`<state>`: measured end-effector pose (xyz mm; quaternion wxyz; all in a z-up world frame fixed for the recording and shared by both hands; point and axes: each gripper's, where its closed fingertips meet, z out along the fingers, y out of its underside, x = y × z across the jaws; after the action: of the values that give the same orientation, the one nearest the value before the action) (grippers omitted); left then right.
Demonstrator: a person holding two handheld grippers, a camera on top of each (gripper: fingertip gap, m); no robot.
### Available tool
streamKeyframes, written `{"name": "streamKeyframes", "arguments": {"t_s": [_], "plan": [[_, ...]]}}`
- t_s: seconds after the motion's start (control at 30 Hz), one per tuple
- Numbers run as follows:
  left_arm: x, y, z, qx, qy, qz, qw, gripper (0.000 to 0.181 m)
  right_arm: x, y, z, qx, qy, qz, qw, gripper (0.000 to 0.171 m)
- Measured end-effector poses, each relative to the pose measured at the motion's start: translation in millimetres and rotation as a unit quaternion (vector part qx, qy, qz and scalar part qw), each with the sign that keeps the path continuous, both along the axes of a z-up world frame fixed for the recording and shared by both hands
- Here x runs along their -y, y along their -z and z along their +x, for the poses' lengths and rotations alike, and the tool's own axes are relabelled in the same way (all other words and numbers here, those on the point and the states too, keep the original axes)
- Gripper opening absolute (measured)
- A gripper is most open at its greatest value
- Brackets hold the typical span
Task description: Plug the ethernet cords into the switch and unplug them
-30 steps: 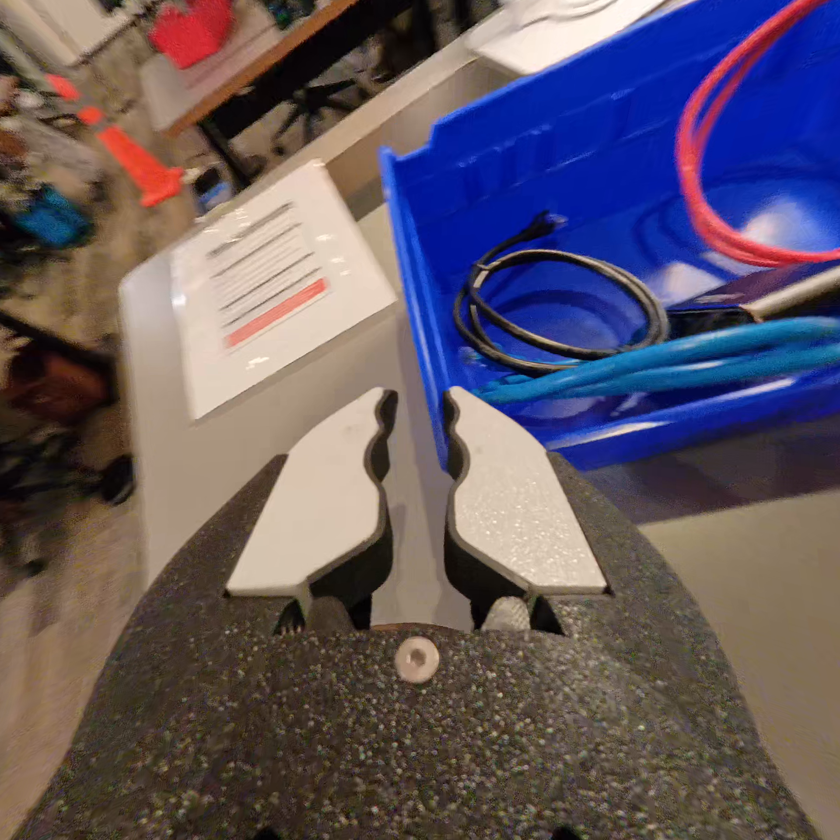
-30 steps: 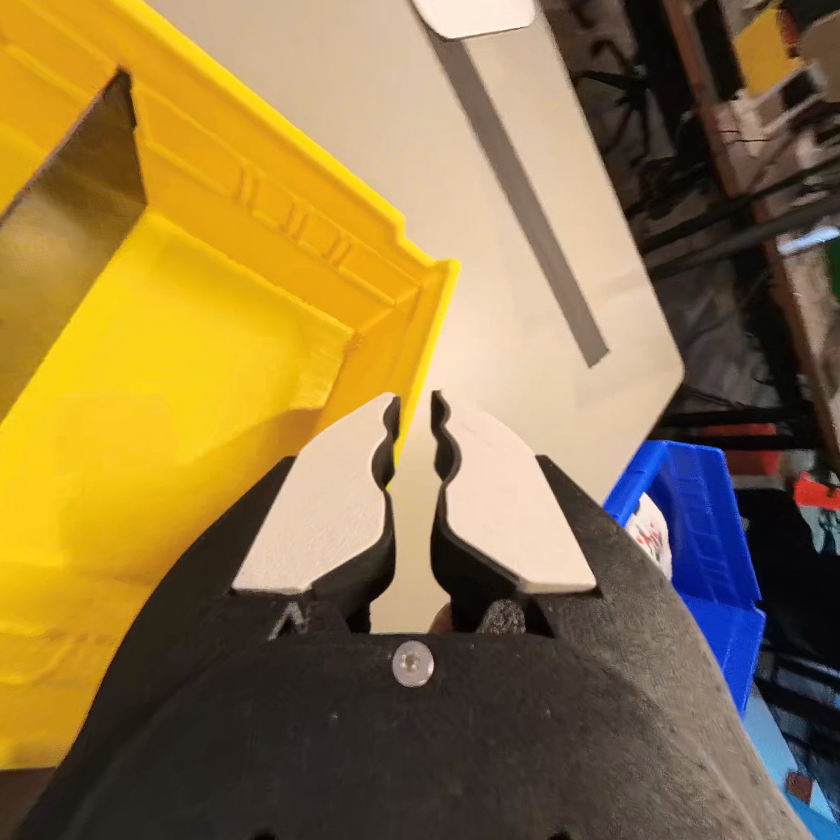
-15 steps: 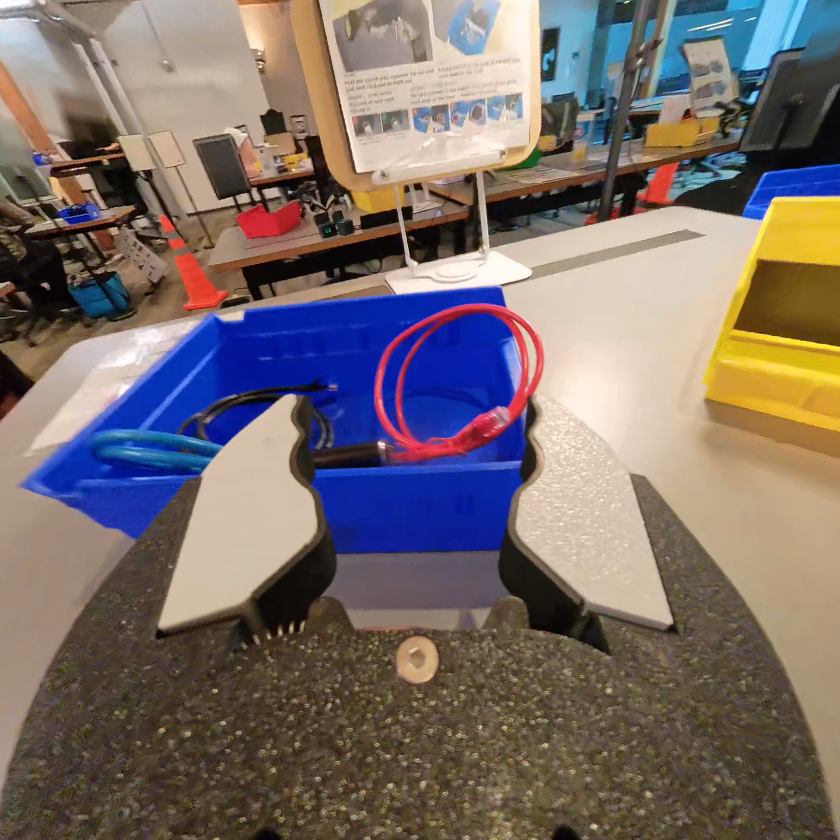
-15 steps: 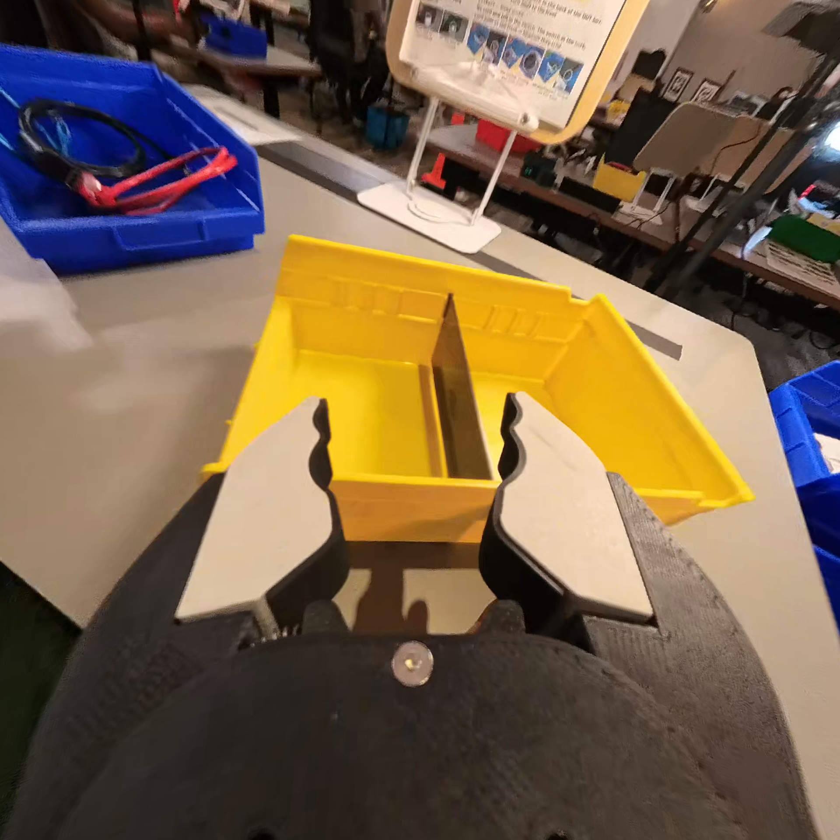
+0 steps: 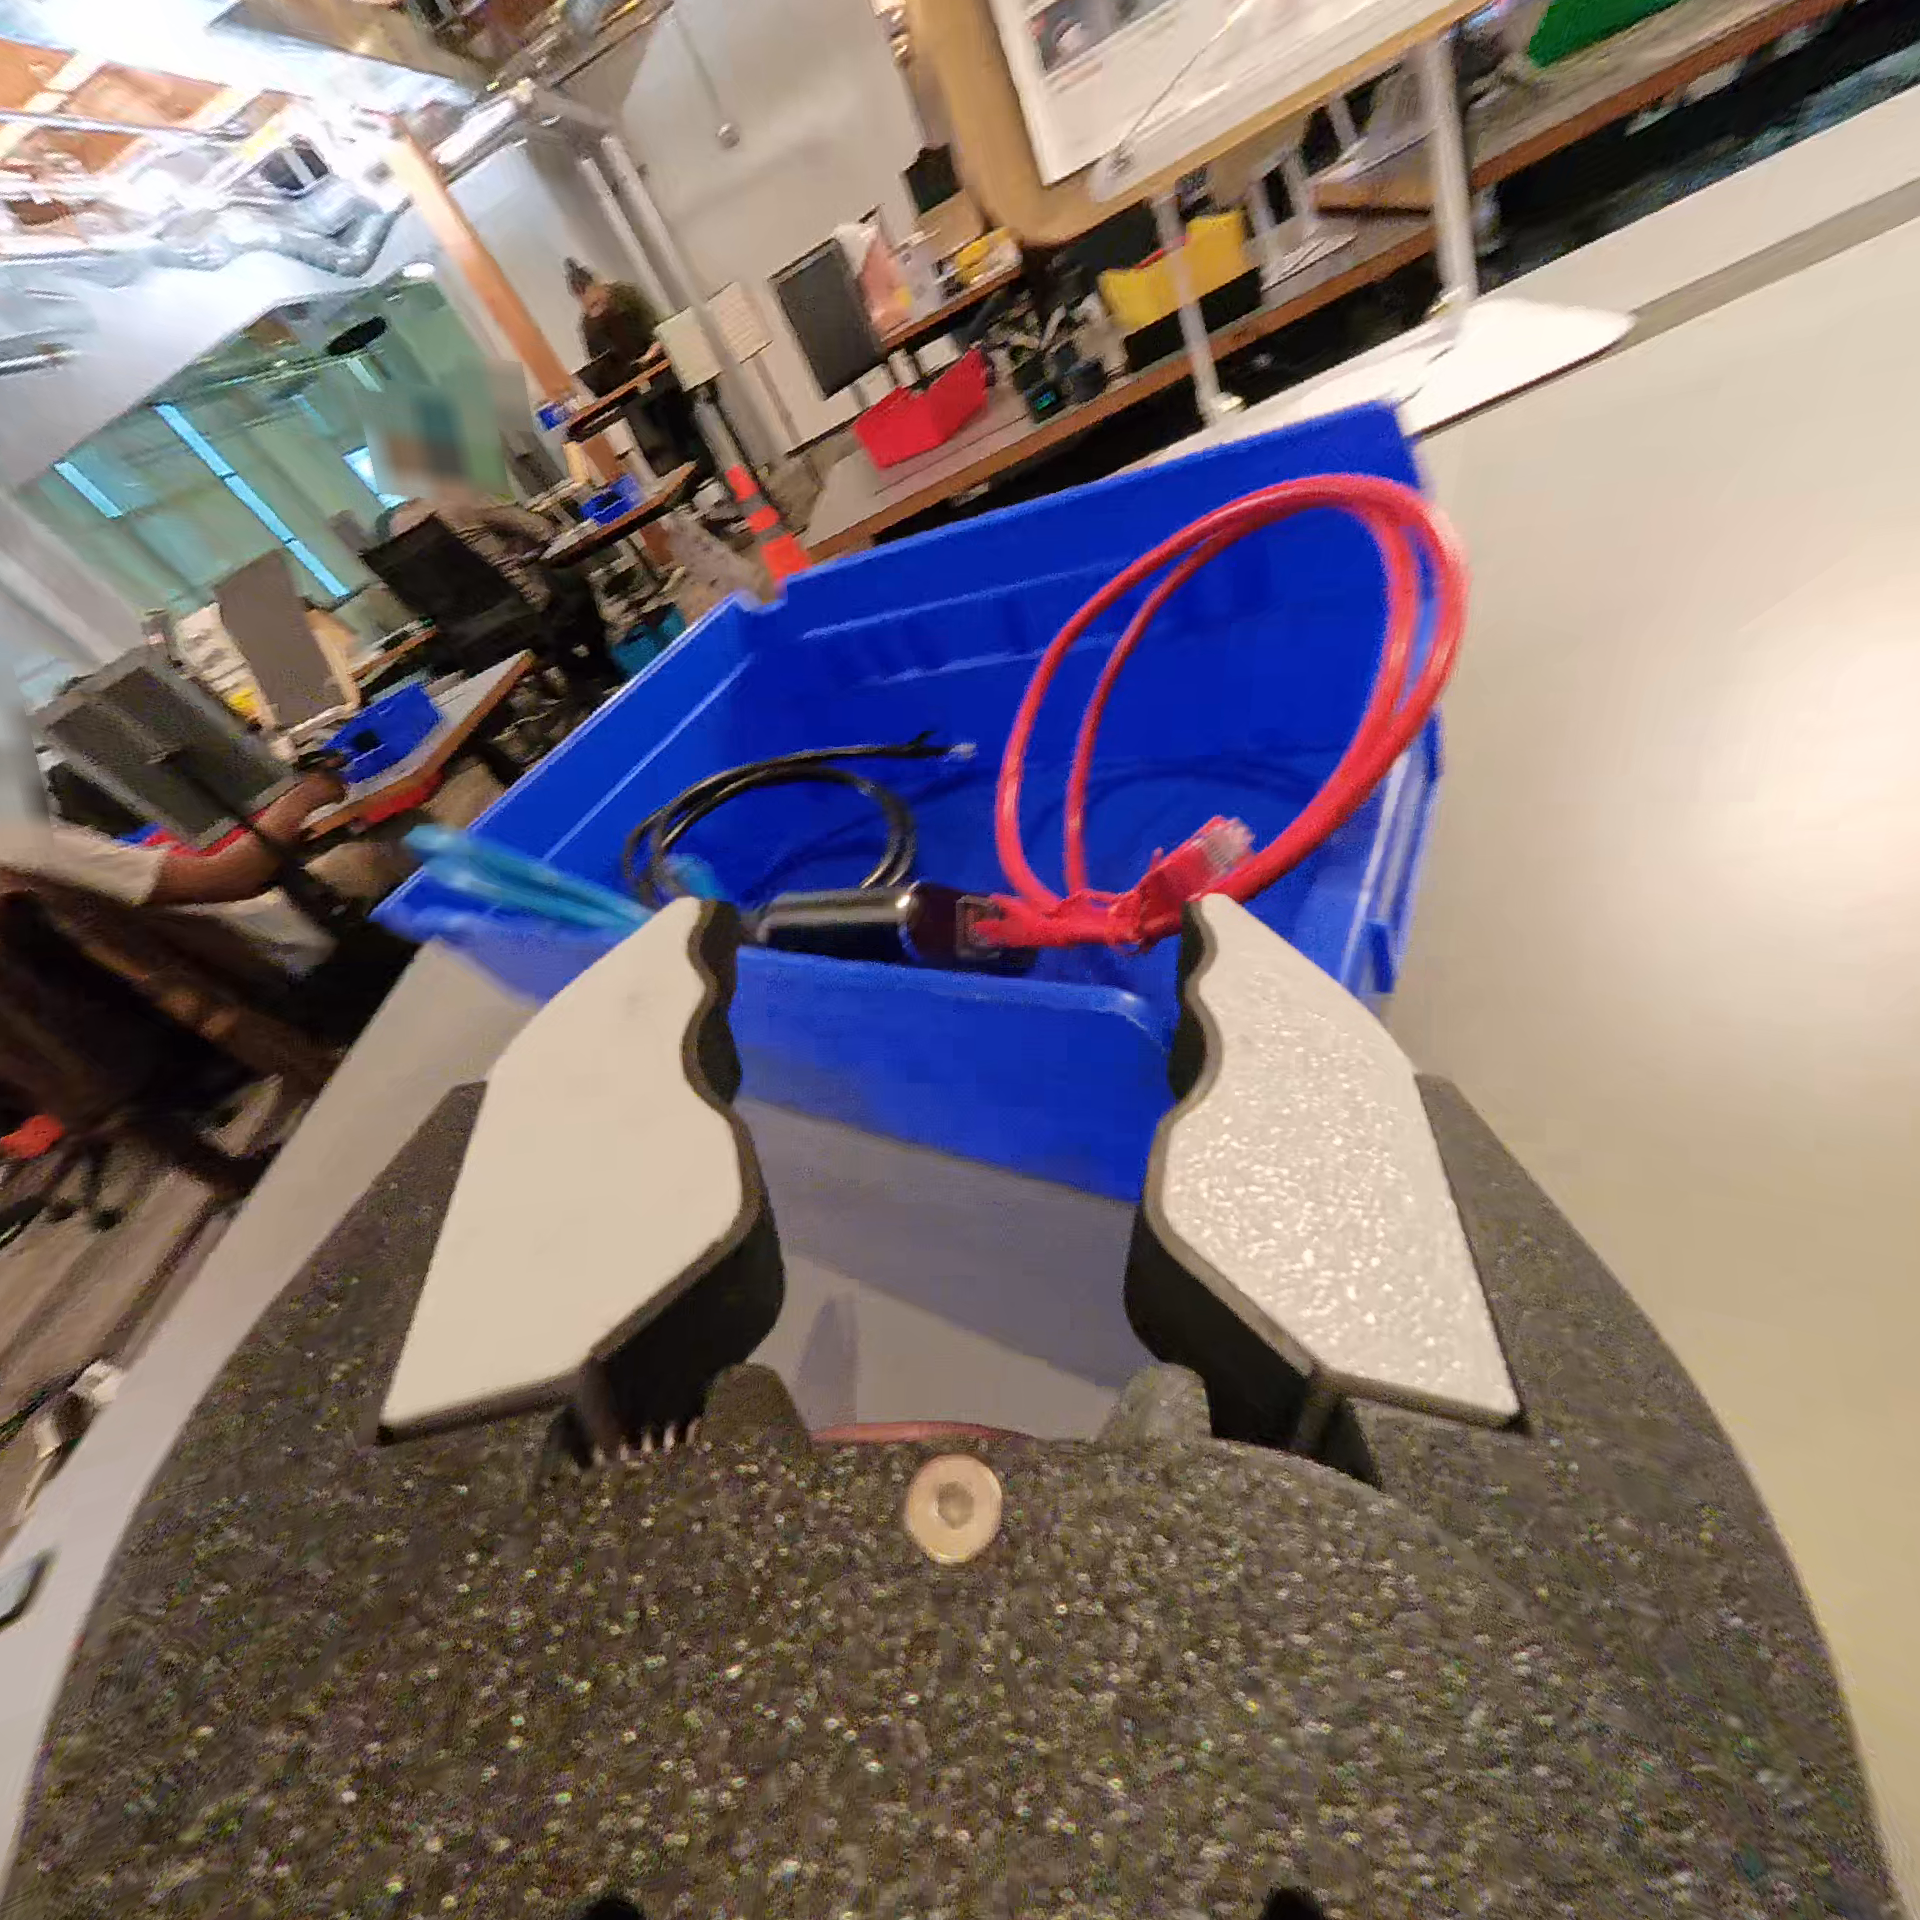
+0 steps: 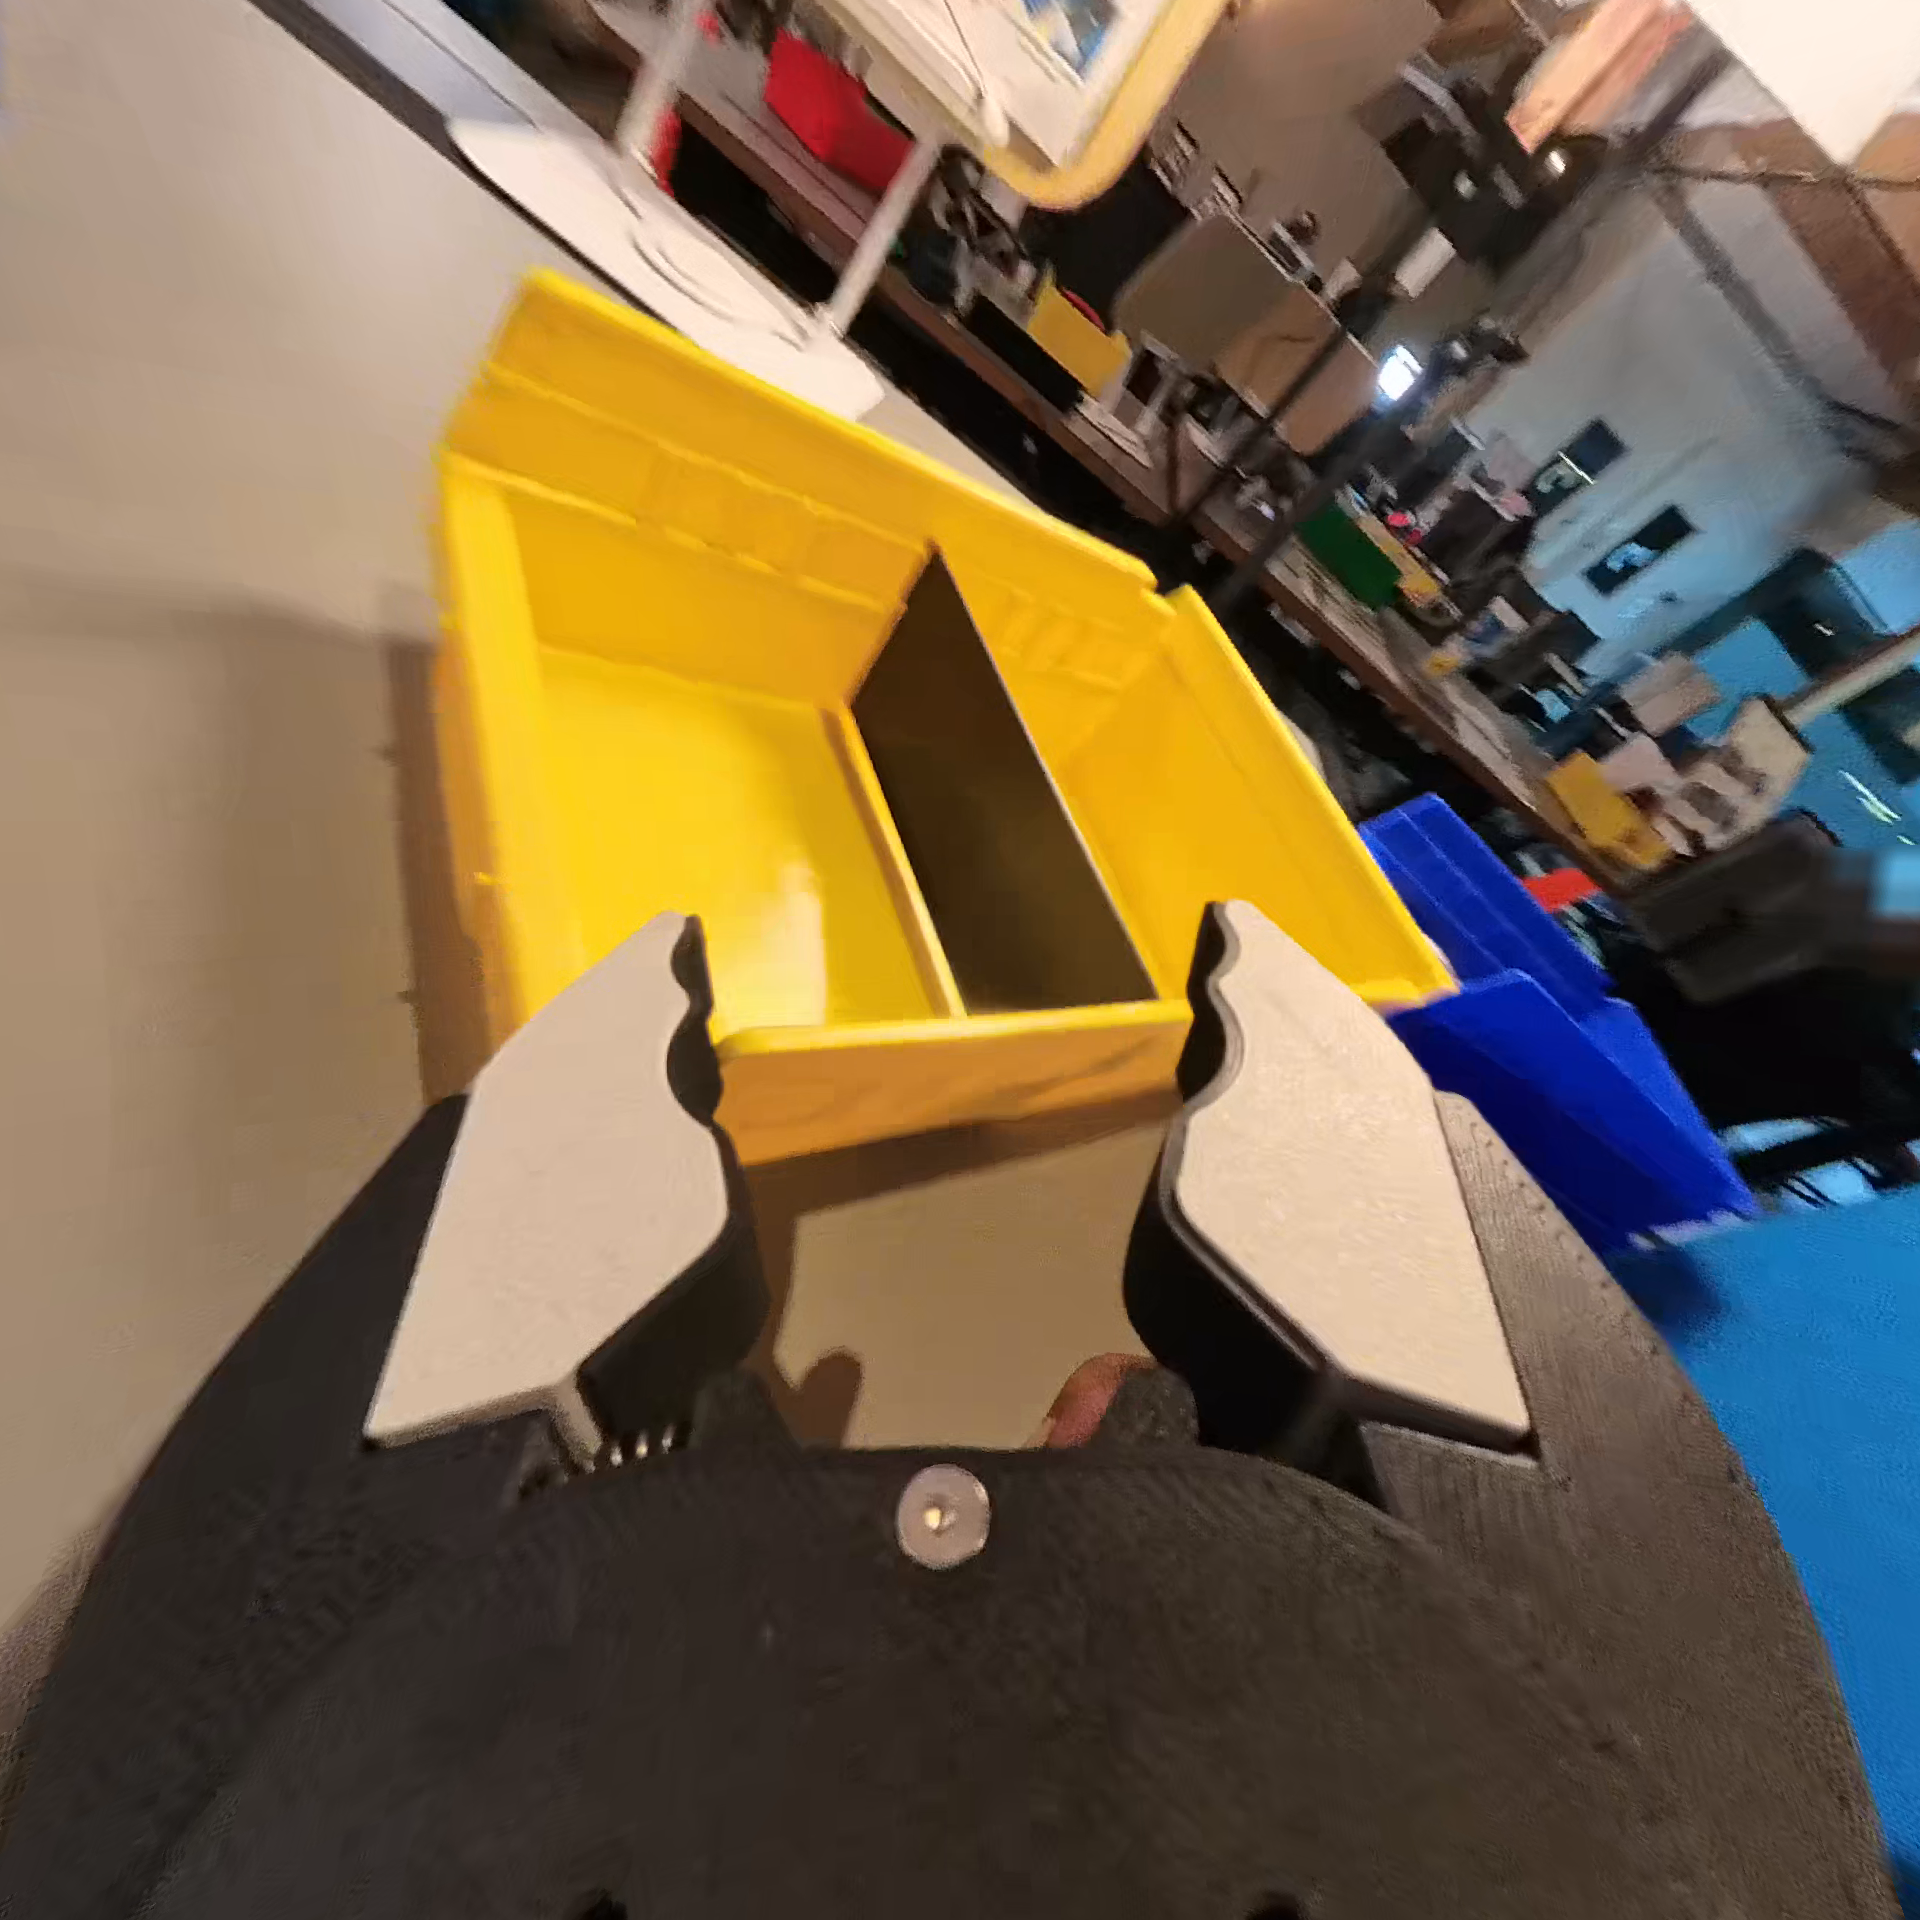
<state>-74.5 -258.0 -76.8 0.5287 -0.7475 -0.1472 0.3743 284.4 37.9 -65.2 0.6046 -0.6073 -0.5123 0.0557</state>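
The left tongs (image 5: 951, 914) are wide open and hold nothing; they hang over the pale counter (image 5: 1683, 935), just before the near wall of a blue bin (image 5: 935, 1049). Inside this bin, close to the near wall, lies a dark box, the switch (image 5: 862, 920). A red cord (image 5: 1226, 686) stands up in a double loop against the right side of the bin, and its plugs lie beside the switch. A thin black cord (image 5: 769, 805) is coiled on the bin floor behind the switch. A light blue cord (image 5: 509, 878) sticks out over the left wall.

The right tongs (image 6: 951, 925) are also wide open and empty, in front of a yellow bin (image 6: 935, 1081). A dark divider (image 6: 987, 810) splits this bin into two compartments; the left one shows nothing inside.

The counter is smooth and bare between the two bins. Behind the bins stands a sign board (image 5: 1195, 73) on a white base. Farther away are work tables, more bins and seated people, all blurred. A stack of blue bins (image 6: 1538, 1029) sits beyond the right edge of the counter.
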Motion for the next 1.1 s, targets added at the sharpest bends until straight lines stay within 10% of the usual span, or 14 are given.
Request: {"name": "streamKeyframes", "arguments": {"t_s": [0.2, 0.33, 0.5, 0.67, 1.1], "plan": [[100, 7, -60, 0.03, -0.11, 0.005, 0.993, 0.065, -80, -7, 88, 0.048, 0.151, 0.025, 0.987, 0.076], [117, -14, -59, 0.041, -0.08, 0.053, 0.995, 0.065, -67, -23, 86, -0.013, 0.115, 0.009, 0.993, 0.067], [56, -47, -2, 0.029, 0.047, 0.104, 0.993, 0.059, -2, -2, -5, -0.038, -0.048, -0.059, 0.996, 0.065], [-34, -27, 44, 0.076, 0.145, 0.056, 0.985, 0.051, -5, 15, -47, -0.044, -0.042, -0.076, 0.995, 0.069], [-75, 6, 6, 0.072, 0.03, -0.051, 0.996, 0.047, -39, 33, -53, -0.042, 0.002, -0.099, 0.994, 0.048]]}}
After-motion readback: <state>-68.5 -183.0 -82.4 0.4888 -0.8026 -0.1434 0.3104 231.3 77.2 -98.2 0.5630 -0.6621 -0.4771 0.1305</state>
